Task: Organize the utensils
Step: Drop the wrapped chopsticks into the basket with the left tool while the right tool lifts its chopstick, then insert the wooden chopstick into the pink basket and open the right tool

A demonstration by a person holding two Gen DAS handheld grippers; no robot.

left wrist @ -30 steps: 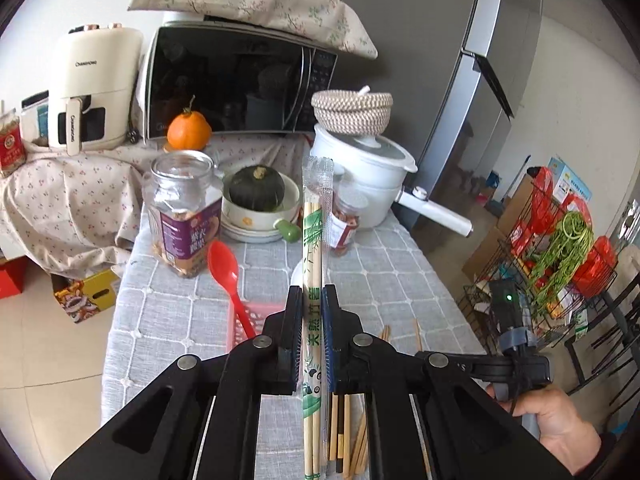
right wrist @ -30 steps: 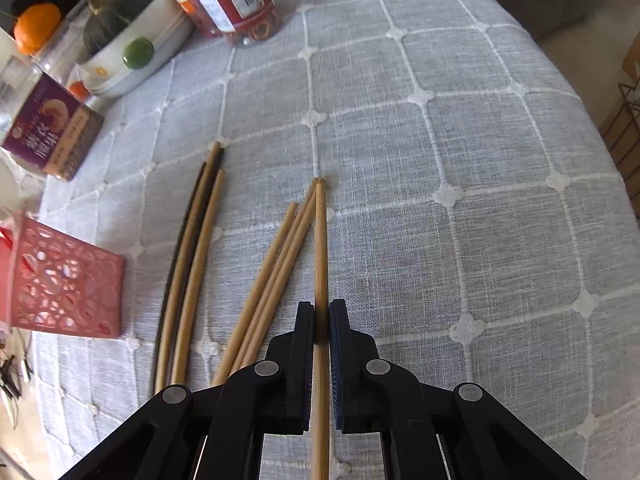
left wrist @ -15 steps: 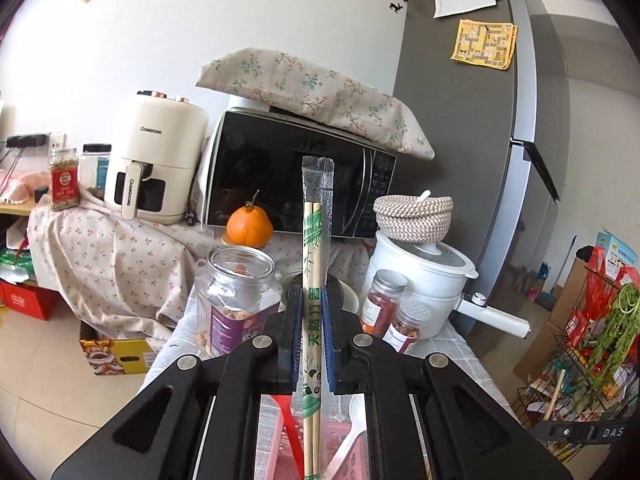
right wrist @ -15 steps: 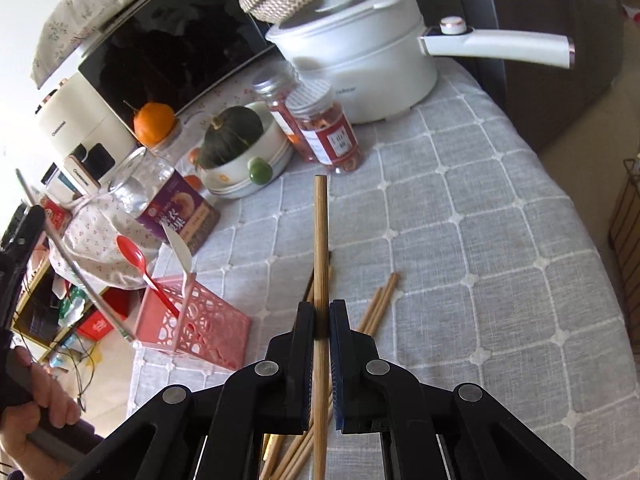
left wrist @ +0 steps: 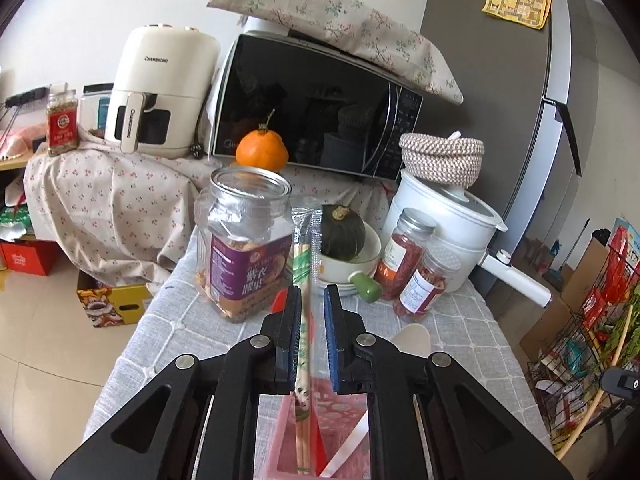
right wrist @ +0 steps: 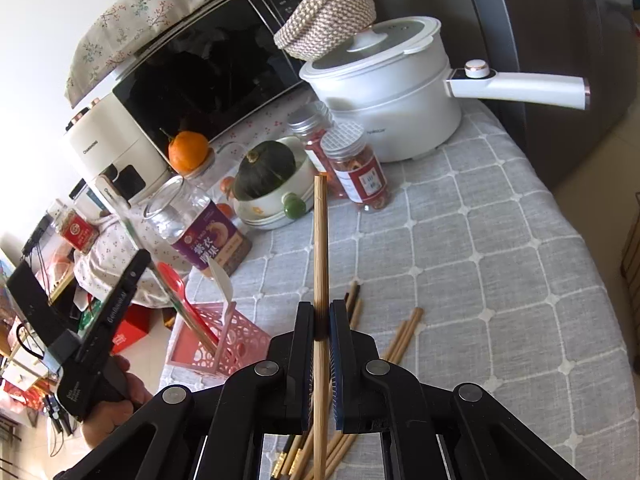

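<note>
My left gripper [left wrist: 311, 308] is open just above the pink lattice basket [left wrist: 348, 412]. The plastic-wrapped pair of chopsticks [left wrist: 303, 280] stands loose between its jaws, lower end inside the basket. A red spoon [right wrist: 180, 300] and a white spoon [right wrist: 222, 280] also stand in the basket [right wrist: 236, 344]. My right gripper [right wrist: 321, 316] is shut on a single wooden chopstick [right wrist: 320, 240], held up above the grey checked tablecloth [right wrist: 480, 260]. Several loose chopsticks [right wrist: 396, 344] lie on the cloth below it. The left gripper [right wrist: 136, 268] shows at the left of the right wrist view.
Behind the basket stand a clear purple-labelled jar [left wrist: 244, 248], a bowl with a green squash [left wrist: 344, 236], two red spice jars [left wrist: 416, 268] and a white electric pot [left wrist: 448, 224] with a long handle. A microwave [left wrist: 312, 108], air fryer [left wrist: 160, 88] and refrigerator [left wrist: 520, 80] stand behind.
My left gripper has opened and let go of the wrapped chopsticks, which dropped into the basket. My right gripper has lifted the single chopstick off the cloth and holds it higher.
</note>
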